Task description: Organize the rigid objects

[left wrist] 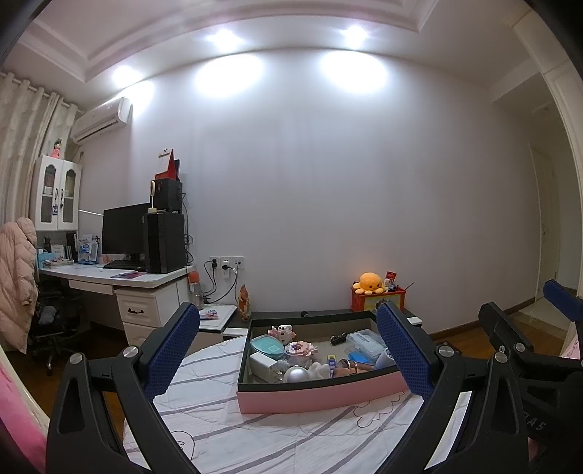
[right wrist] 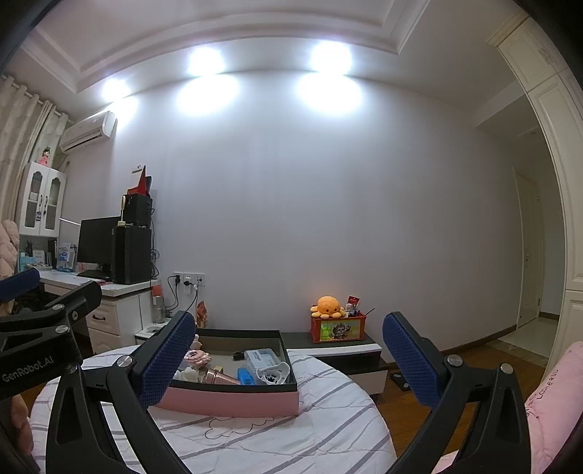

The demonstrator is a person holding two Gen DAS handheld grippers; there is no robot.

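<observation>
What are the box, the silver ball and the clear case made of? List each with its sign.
Box: looks like rigid cardboard; matte pink outside, black rim, straight flat walls.
Silver ball: metal or metallised plastic, I cannot tell which; satin grey sheen with a soft highlight.
Clear case: likely hard plastic; see-through, glossy, with moulded edges.

Both views are lit from above by recessed ceiling spotlights (left wrist: 355, 33) that blow out to pure white and throw bright scalloped patches on the wall (left wrist: 328, 182) beneath. Lower down the room turns dimmer and greyer, and the floor under the desk (left wrist: 120, 277) sits in deep shadow. Fisheye distortion bends the ceiling lines and door frame (right wrist: 546, 109) into curves (strongest near the black vignetted corners). The centre is fairly sharp; fine detail inside the pink box (right wrist: 233, 401) stays soft and noisy.
</observation>
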